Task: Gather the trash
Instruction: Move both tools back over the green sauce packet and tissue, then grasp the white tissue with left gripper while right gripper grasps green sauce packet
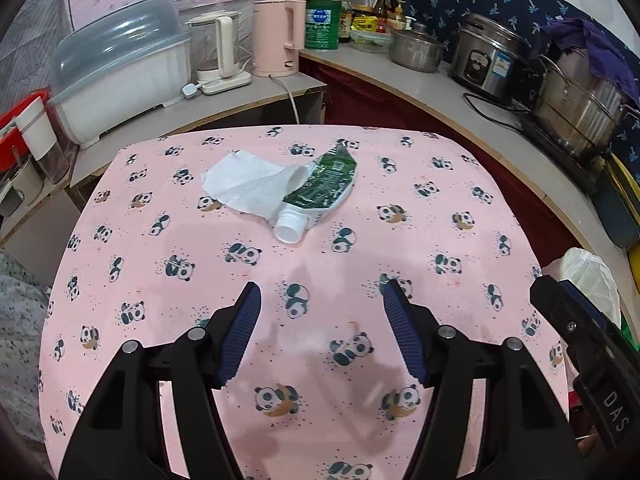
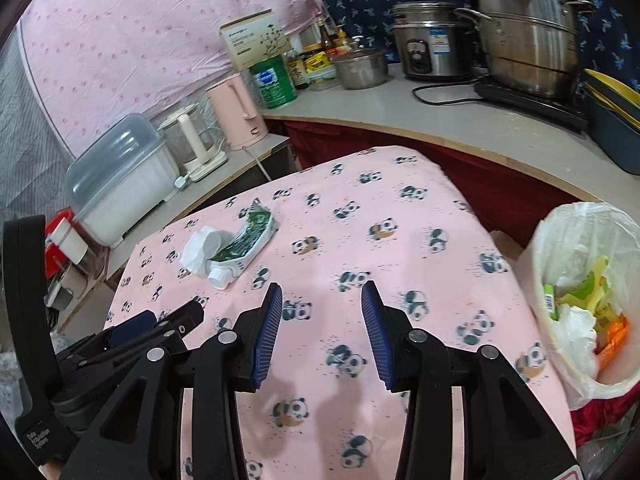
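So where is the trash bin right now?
The trash bin stands off the table's right edge in the right camera view, lined with a white bag and holding wrappers.

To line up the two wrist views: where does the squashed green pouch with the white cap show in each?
Left wrist: pouch upper centre, on the panda cloth, its left end under the tissue.
Right wrist: pouch left of centre, far past the gripper, tissue at its left.
Shared landmark: pink kettle on the shelf behind the table.
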{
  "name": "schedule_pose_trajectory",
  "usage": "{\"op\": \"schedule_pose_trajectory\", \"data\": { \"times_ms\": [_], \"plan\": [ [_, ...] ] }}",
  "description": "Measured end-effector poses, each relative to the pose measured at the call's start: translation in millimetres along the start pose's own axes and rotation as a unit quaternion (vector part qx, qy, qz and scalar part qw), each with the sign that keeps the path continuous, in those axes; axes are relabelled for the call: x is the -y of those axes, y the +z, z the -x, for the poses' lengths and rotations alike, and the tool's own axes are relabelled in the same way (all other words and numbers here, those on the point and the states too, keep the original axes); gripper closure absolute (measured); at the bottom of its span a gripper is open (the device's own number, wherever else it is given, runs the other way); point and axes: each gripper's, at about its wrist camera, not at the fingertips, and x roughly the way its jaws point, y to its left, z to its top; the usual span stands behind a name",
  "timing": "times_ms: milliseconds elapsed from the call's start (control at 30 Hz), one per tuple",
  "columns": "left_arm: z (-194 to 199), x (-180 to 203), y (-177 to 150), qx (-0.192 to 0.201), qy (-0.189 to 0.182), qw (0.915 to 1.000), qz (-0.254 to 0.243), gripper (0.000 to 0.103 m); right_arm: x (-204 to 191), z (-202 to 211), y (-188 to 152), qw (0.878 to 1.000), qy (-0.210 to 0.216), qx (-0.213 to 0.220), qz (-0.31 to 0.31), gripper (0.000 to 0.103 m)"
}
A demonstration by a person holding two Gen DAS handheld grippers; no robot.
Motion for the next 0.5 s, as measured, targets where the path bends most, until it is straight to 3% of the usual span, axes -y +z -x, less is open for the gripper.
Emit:
{"op": "schedule_pose_trajectory", "data": {
  "times_ms": [500],
  "plan": [
    [-52.9, -43.4, 30.6, -0.009, 0.024, 0.9996, 0.007, 0.037, -41.8, -73.5, 13.0, 0.998, 0.022, -0.039, 0.032, 0.062]
  ]
}}
